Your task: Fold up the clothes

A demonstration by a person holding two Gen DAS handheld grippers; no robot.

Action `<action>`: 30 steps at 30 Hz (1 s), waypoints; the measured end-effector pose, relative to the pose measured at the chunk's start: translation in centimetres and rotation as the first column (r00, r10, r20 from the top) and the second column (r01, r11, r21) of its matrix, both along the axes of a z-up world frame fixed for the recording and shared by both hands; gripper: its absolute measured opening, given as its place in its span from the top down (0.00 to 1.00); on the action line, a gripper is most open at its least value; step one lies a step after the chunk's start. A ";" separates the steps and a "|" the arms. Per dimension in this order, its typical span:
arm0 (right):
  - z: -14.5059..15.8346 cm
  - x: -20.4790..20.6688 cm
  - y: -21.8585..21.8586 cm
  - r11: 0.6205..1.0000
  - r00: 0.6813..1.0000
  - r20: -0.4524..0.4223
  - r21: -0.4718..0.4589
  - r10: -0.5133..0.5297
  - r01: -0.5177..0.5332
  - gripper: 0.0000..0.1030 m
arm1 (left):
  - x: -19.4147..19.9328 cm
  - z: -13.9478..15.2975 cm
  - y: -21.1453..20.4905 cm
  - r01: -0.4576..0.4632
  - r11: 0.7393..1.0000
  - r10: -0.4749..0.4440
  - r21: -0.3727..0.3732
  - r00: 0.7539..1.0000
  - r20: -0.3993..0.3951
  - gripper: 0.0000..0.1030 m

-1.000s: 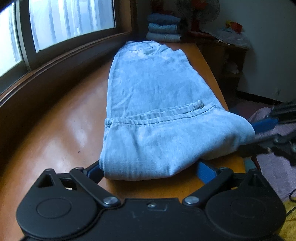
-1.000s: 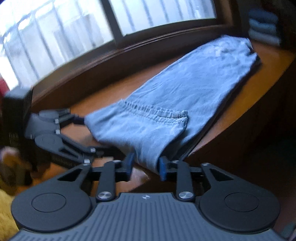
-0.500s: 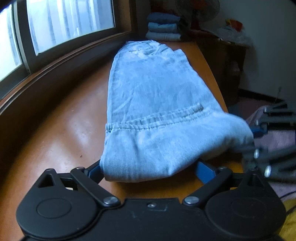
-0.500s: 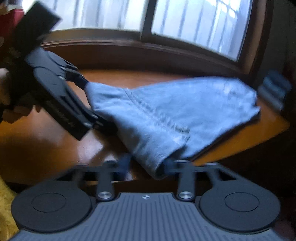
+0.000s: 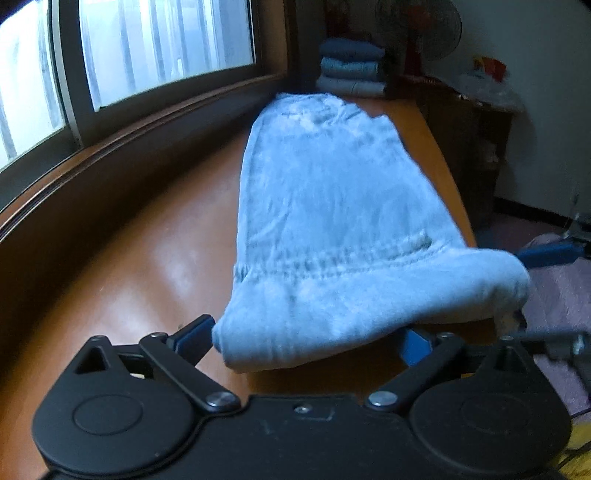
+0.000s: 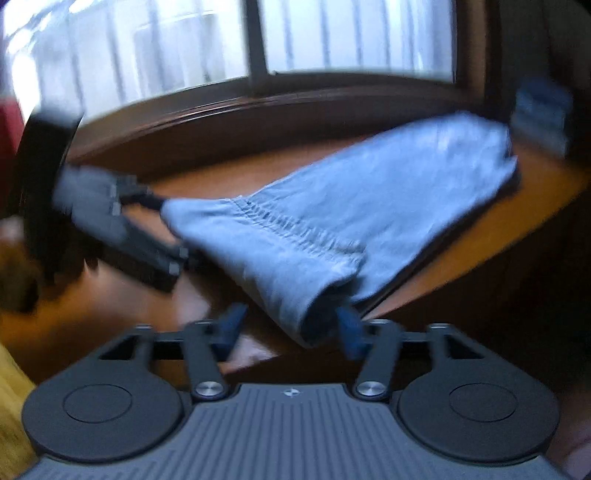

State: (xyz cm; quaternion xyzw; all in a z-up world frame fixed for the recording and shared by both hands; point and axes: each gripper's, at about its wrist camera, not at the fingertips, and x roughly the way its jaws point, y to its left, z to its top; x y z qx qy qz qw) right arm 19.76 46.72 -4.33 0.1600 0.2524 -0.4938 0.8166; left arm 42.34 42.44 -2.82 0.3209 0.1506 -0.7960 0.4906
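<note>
A light blue denim garment (image 5: 332, 206) lies lengthwise on the brown wooden table (image 5: 147, 266), its near end doubled over with a stitched hem across it. My left gripper (image 5: 306, 336) is open, its blue pads standing wide either side of the near fold. The garment (image 6: 332, 221) also shows in the blurred right wrist view. My right gripper (image 6: 291, 325) is open, with the garment's near corner lying loose between its blue pads. The left gripper (image 6: 122, 221) appears at the left of the right wrist view. The right gripper's blue fingers (image 5: 546, 254) show at the right edge.
A stack of folded clothes (image 5: 351, 70) sits at the table's far end, with a fan (image 5: 417, 26) behind it. A window (image 5: 147, 55) with a wooden sill runs along the left. The table's right edge drops off to a dark cabinet (image 5: 476, 147) and a purple mat (image 5: 561, 295).
My right gripper has opened from its grip on the garment's corner and swung round. The near fold has lifted slightly and shifted. The left gripper stays open.
</note>
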 end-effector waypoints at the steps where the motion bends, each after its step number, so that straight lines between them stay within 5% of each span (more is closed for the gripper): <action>1: 0.0 0.4 0.8 0.997 0.997 -0.070 -0.069 0.014 -0.019 0.24 | 0.0 0.2 -0.1 0.000 1.000 0.000 0.002 1.000 -0.005 0.03; 6: -1.4 2.4 1.5 0.955 0.935 -0.336 -0.220 0.116 -0.197 0.20 | -0.6 0.8 -0.7 0.012 1.000 -0.012 0.021 1.000 0.014 0.03; 11: -2.1 3.2 -0.4 0.916 0.907 -0.407 -0.314 0.109 -0.251 0.23 | -0.7 1.0 -0.4 -0.004 1.000 0.003 0.018 0.998 0.061 0.03; 12: -1.8 2.9 -1.0 0.926 0.916 -0.378 -0.279 0.137 -0.254 0.30 | -0.4 1.0 -0.3 -0.022 1.000 0.021 0.014 0.998 0.064 0.03; 14: -1.2 2.5 -2.2 0.943 0.930 -0.317 -0.207 0.189 -0.262 0.63 | 0.2 1.3 -0.1 -0.076 0.997 0.076 0.009 0.996 0.053 0.03; 16: -0.6 2.0 -3.3 0.952 0.940 -0.249 -0.136 0.234 -0.273 0.71 | 0.7 1.7 0.1 -0.119 0.993 0.119 0.003 0.992 0.033 0.03; 23: 2.3 -1.0 -5.2 0.977 0.977 0.029 -0.027 0.212 -0.211 0.73 | 1.3 3.5 -0.9 -0.207 0.977 0.207 -0.050 0.978 -0.014 0.03; 28: 2.8 -4.2 -9.7 0.985 0.950 0.299 0.114 0.090 -0.129 0.72 | -0.3 4.8 -3.8 -0.228 0.967 0.229 -0.112 0.974 -0.004 0.02; 30: 2.8 -5.1 -10.9 0.991 0.955 0.296 0.112 0.034 -0.070 0.66 | -1.1 5.0 -5.2 -0.229 0.965 0.229 -0.131 0.973 -0.009 0.00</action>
